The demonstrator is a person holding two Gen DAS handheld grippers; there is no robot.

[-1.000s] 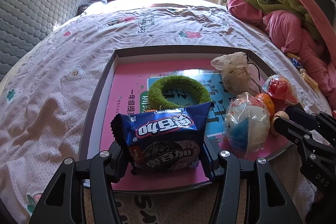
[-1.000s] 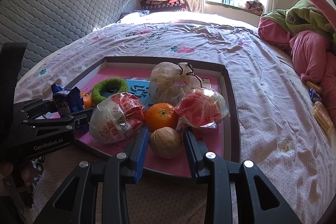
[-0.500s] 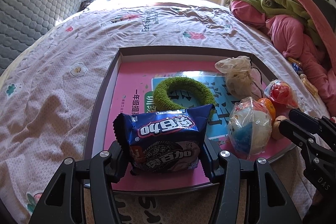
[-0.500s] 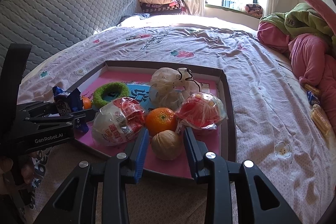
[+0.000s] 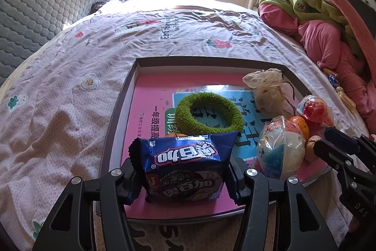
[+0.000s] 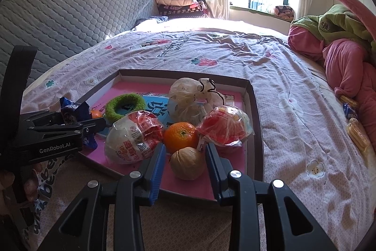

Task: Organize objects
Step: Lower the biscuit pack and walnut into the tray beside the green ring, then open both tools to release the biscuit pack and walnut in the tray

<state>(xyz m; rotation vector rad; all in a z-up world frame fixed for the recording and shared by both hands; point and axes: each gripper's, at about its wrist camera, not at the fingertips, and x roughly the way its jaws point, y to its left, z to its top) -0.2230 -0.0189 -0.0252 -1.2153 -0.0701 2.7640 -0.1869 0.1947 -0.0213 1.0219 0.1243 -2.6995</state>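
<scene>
A shallow tray (image 5: pixel 117 124) (image 6: pixel 256 114) with a pink printed floor lies on the bed. My left gripper (image 5: pixel 183 164) (image 6: pixel 94 125) is shut on a blue cookie packet (image 5: pixel 185 168) (image 6: pixel 72 111) and holds it upright over the tray's near left edge. My right gripper (image 6: pixel 185 145) (image 5: pixel 322 145) is at the near right corner. Its pads sit against a walnut (image 6: pixel 186 164) (image 5: pixel 310 149) that rests low on the tray floor. Ahead of the walnut lie an orange (image 6: pixel 181 137), a wrapped white toy egg (image 6: pixel 131 140) (image 5: pixel 279 152) and a red wrapped one (image 6: pixel 223 127).
In the tray are also a green fuzzy ring (image 5: pixel 209 113) (image 6: pixel 124 104), a knotted plastic bag (image 6: pixel 188 100) and a small orange (image 6: pixel 95 114) behind the packet. Pink and green bedding (image 6: pixel 340 51) is heaped at the right, with loose snacks (image 6: pixel 357 133) beside it. A grey headboard (image 6: pixel 70 15) lines the left.
</scene>
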